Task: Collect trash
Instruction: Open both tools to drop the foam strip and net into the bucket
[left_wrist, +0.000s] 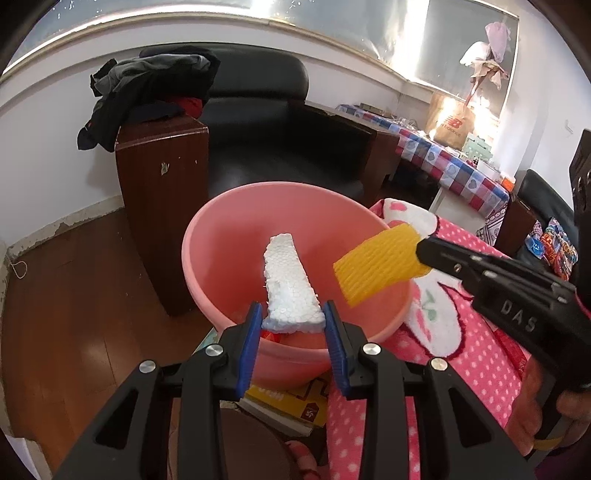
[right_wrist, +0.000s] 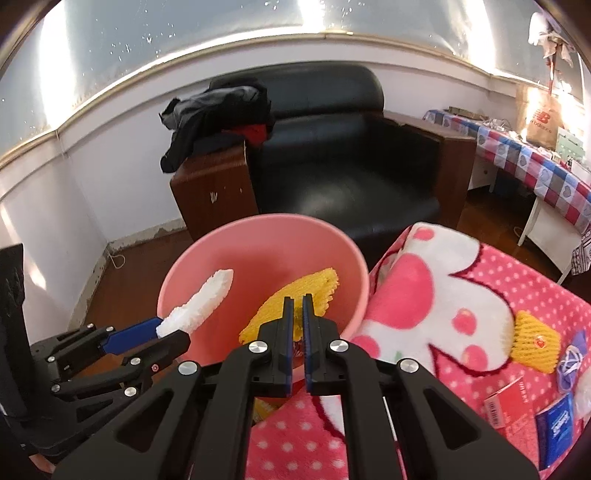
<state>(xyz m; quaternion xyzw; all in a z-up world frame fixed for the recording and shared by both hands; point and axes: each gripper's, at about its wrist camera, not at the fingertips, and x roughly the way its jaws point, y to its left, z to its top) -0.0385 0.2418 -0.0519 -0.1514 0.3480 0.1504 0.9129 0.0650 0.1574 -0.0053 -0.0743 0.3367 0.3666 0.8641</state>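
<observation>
A pink basin stands at the edge of a pink dotted blanket. My left gripper is shut on a white styrofoam strip, which it holds over the basin. Coming in from the right, my right gripper is shut on a yellow foam fruit net, also above the basin's opening. Something red lies at the basin's bottom, mostly hidden.
On the blanket lie a second yellow foam net, a red packet, a blue packet and a blue-white scrap. Behind the basin are a black armchair, a wooden cabinet with clothes, and a checkered table.
</observation>
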